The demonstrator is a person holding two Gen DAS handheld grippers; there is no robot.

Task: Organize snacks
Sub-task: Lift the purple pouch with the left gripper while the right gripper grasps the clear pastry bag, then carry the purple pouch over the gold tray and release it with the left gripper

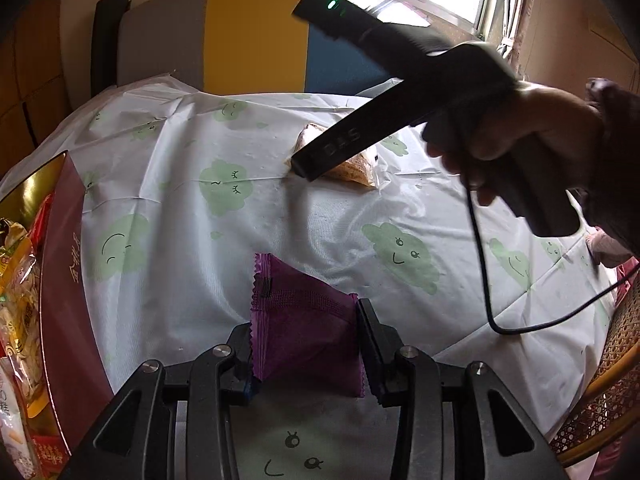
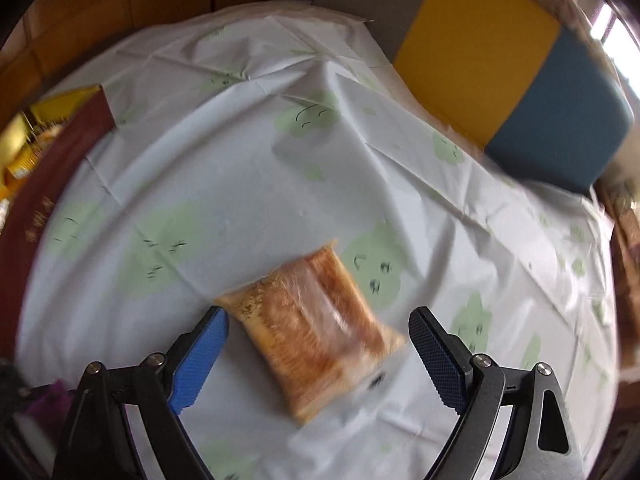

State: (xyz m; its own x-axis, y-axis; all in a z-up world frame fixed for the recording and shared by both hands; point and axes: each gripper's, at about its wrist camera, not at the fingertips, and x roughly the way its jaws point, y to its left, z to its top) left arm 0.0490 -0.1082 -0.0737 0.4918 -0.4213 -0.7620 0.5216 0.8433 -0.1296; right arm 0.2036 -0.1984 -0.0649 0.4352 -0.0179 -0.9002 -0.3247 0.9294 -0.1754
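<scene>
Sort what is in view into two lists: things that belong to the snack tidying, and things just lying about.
Part of the job:
- purple snack packet, clamped in the left hand-held gripper
- clear-wrapped orange snack, lying between the open fingers of the right hand-held gripper
- maroon box with snacks already inside

Just there:
- cloud-print tablecloth
- colour-block chair
- wicker chair

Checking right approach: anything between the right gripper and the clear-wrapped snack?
Nothing visible. The right gripper is open, fingers either side of the clear-wrapped snack on the tablecloth. The left gripper holds the purple packet apart.
</scene>
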